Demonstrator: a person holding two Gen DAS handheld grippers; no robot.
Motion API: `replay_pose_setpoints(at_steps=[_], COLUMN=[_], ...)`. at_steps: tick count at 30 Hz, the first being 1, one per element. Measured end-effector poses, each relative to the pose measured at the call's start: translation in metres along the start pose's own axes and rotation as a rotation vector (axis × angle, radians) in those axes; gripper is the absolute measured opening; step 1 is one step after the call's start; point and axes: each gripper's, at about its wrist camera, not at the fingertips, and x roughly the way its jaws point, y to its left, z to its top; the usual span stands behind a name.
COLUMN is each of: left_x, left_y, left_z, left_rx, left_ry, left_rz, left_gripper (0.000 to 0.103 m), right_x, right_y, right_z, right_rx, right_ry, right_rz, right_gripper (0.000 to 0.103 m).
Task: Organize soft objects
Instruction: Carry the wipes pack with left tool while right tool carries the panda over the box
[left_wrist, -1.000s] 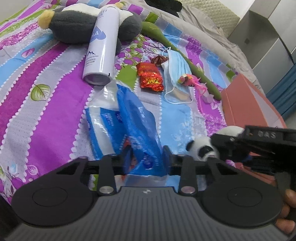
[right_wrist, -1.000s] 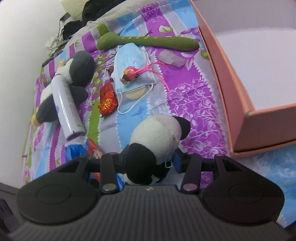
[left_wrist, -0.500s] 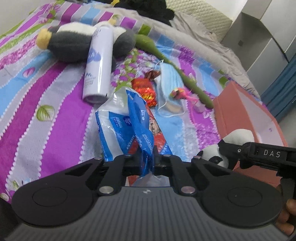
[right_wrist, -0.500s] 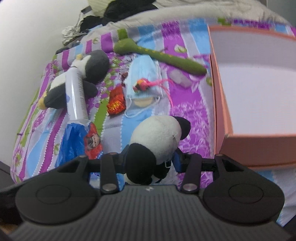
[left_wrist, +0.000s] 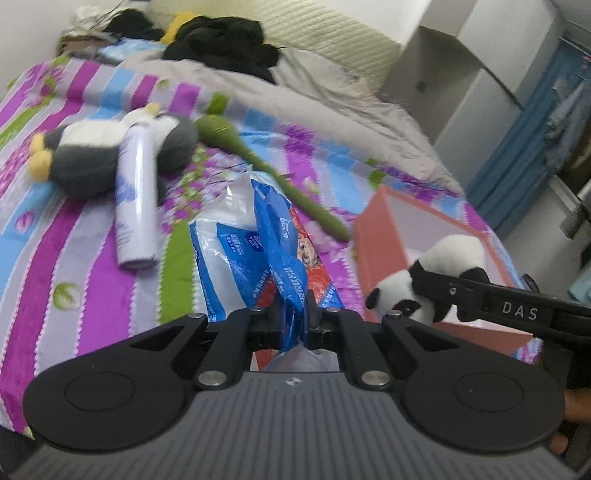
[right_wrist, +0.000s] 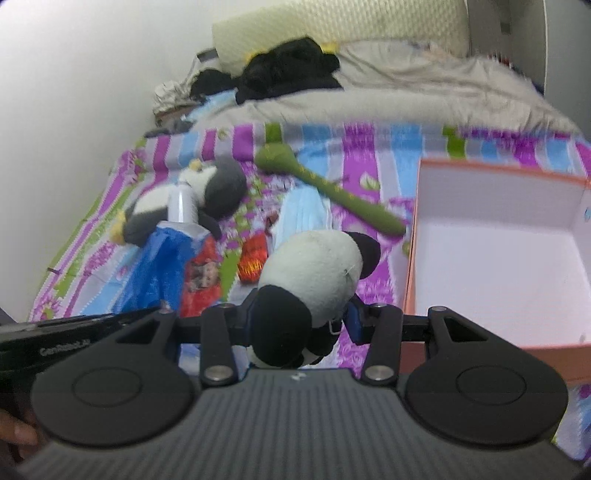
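Penguin (left_wrist: 85, 162): grey and white plush, lying at the upper left of the left wrist view on the striped bedspread (left_wrist: 55, 236).
Can (left_wrist: 135, 199): white spray can, lying across the penguin, its base toward the camera.
Snake (left_wrist: 273, 177): long green plush running from the upper middle down to the right, its far end just beside the box.
Bag (left_wrist: 258, 254): blue and clear plastic pack of tissues, hanging in the middle of the left view, lifted off the bedspread.
Left gripper (left_wrist: 295, 314): jaws together, pinching the blue plastic neck of the bag.
Mask (right_wrist: 303, 210): pale blue face mask, in the middle of the right wrist view, partly hidden behind the panda.
Wrapper (right_wrist: 253, 258): red and gold foil packet, lying left of the panda in the right view.
Panda (right_wrist: 310, 273): black and white plush, at the centre of the right view; also seen at the right of the left view, in front of the box.
Right gripper (right_wrist: 301, 317): jaws partly apart, clamped on the panda's lower body.
Box (right_wrist: 491, 251): orange with a white inside, open, at the right of the right view.
Bedding (right_wrist: 406, 92): grey quilt with dark clothes on it, along the top.
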Motion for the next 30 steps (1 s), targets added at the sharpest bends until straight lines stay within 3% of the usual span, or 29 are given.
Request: replay_pose_setpoints(at_steps=[14,24,30], left_x=[-0.028,-0.021,-0.002], left_y=[-0.06,-0.118,-0.154], left_z=[0.02,0.026,0.032], left_rx=[0.125,0.192,0.236], left_ry=[-0.041,-0.039,-0.008], left_rz=[-0.11,-0.228,-0.279], left_gripper=[0.01,0.01,0.01], right_x=[-0.057,-0.099,-0.104], right_y=[-0.009,-0.044,-0.074], right_z=[0.003,-0.007,-0.006], right_rx=[-0.025,0.029,0.079], right_ry=[-0.113,-0.174,-0.182], right_rz=[-0.076,-0.172,-0.218], right_gripper=[0.048,0.048,0.048])
